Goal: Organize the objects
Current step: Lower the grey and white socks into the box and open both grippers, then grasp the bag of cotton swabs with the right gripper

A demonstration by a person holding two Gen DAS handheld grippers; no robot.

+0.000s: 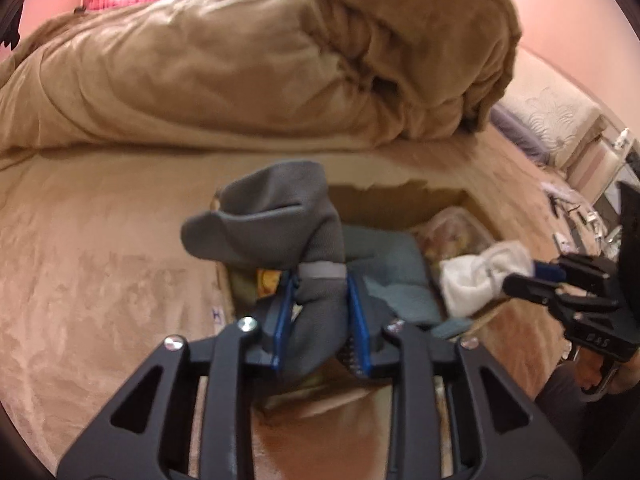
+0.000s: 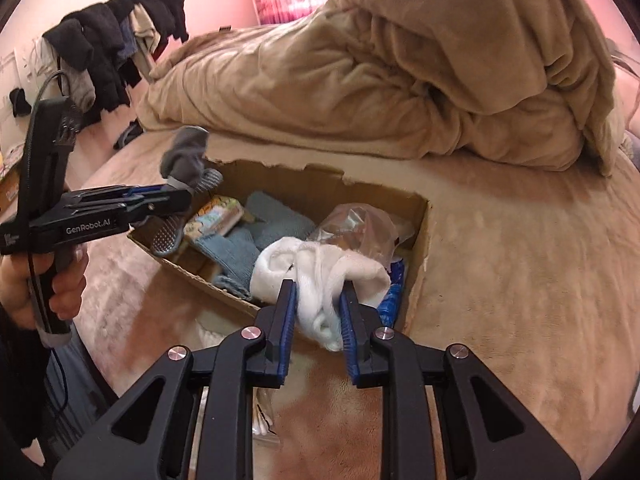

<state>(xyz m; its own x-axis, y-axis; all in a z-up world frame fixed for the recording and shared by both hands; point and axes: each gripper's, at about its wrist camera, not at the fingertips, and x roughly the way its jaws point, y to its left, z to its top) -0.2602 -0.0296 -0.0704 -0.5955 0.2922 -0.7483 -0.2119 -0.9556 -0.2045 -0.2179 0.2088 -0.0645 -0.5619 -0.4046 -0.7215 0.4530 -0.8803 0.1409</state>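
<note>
An open cardboard box (image 2: 416,264) lies on a tan bed, holding blue-grey socks (image 2: 240,248), a clear plastic bag (image 2: 360,224) and a small colourful pack (image 2: 216,216). My left gripper (image 1: 320,280) is shut on a grey sock (image 1: 280,216), held above the box's left side; it also shows in the right wrist view (image 2: 180,188). My right gripper (image 2: 318,292) is shut on a white sock (image 2: 320,268) over the box's near right corner; in the left wrist view the white sock (image 1: 476,276) hangs from it.
A bunched tan duvet (image 2: 420,64) fills the back of the bed. Dark clothes (image 2: 108,40) hang on a rack at the far left. A pillow (image 1: 560,116) and bedside clutter (image 1: 580,208) lie at the right.
</note>
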